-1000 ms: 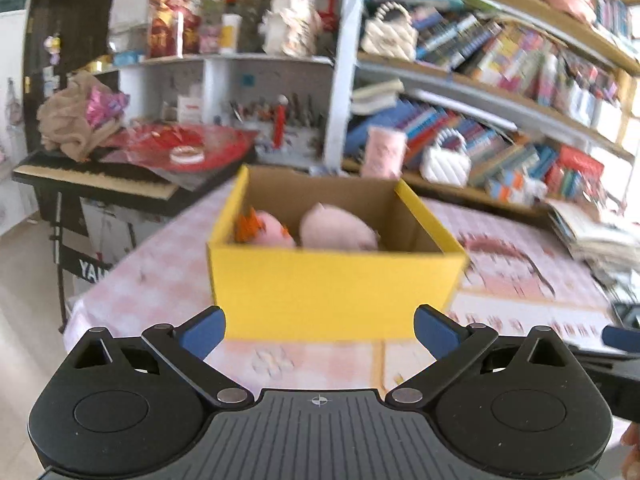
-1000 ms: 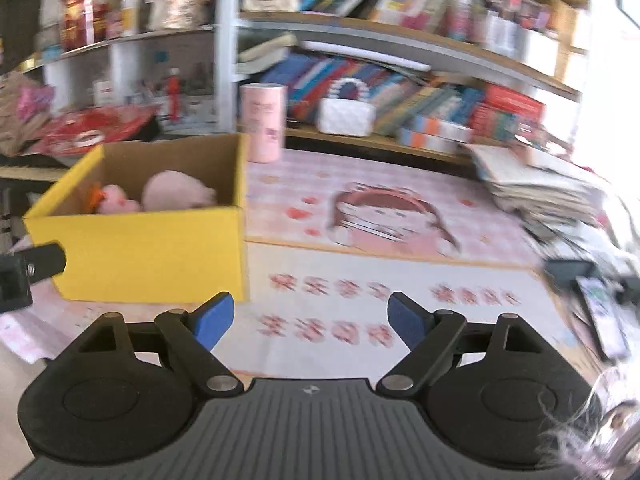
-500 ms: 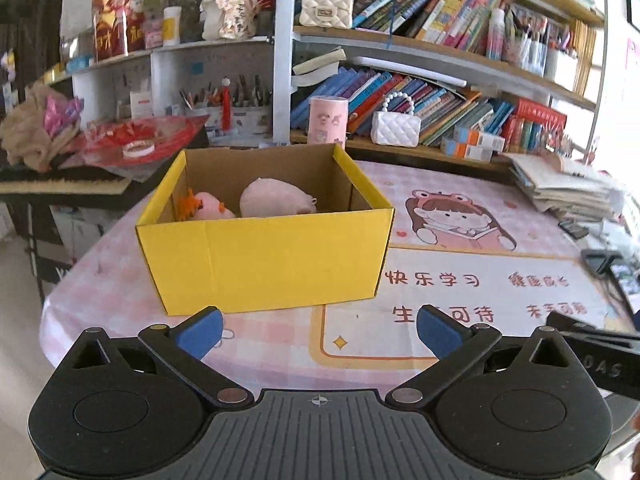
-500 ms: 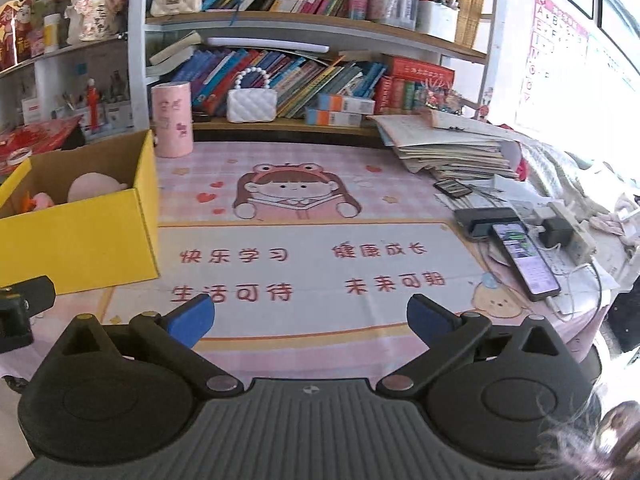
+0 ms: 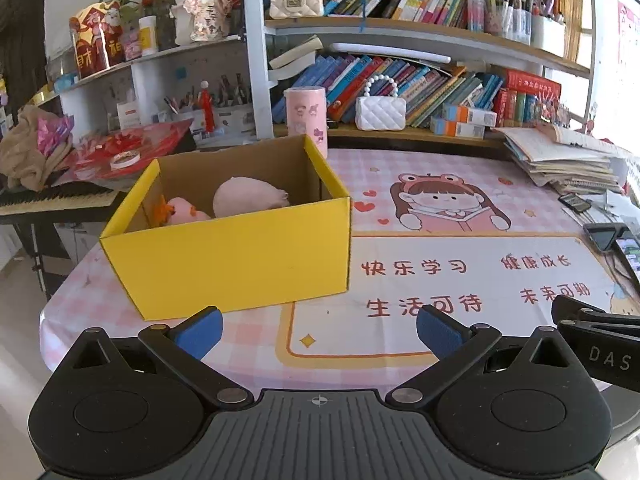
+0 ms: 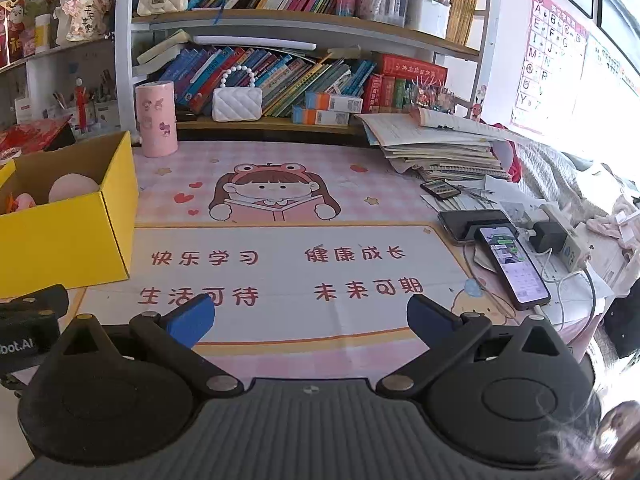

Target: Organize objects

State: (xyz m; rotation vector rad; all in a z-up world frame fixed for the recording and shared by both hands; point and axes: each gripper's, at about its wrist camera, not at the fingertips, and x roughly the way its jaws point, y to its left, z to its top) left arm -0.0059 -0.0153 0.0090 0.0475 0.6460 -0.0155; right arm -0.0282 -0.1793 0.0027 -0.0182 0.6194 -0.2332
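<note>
Now both grippers sit farther back — yellow box smaller.

Bare mat between yellow box (left) and phones with cables, right.

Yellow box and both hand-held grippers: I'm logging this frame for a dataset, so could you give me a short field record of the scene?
container: yellow box, open top, on the table's left part
contents: two pink plush toys, side by side
left hand-held gripper: open, empty, facing the box
right hand-held gripper: open, empty, over the printed mat
behind box: pink cylinder
right of mat: phone, screen lit
loose items on mat: none visible
</note>
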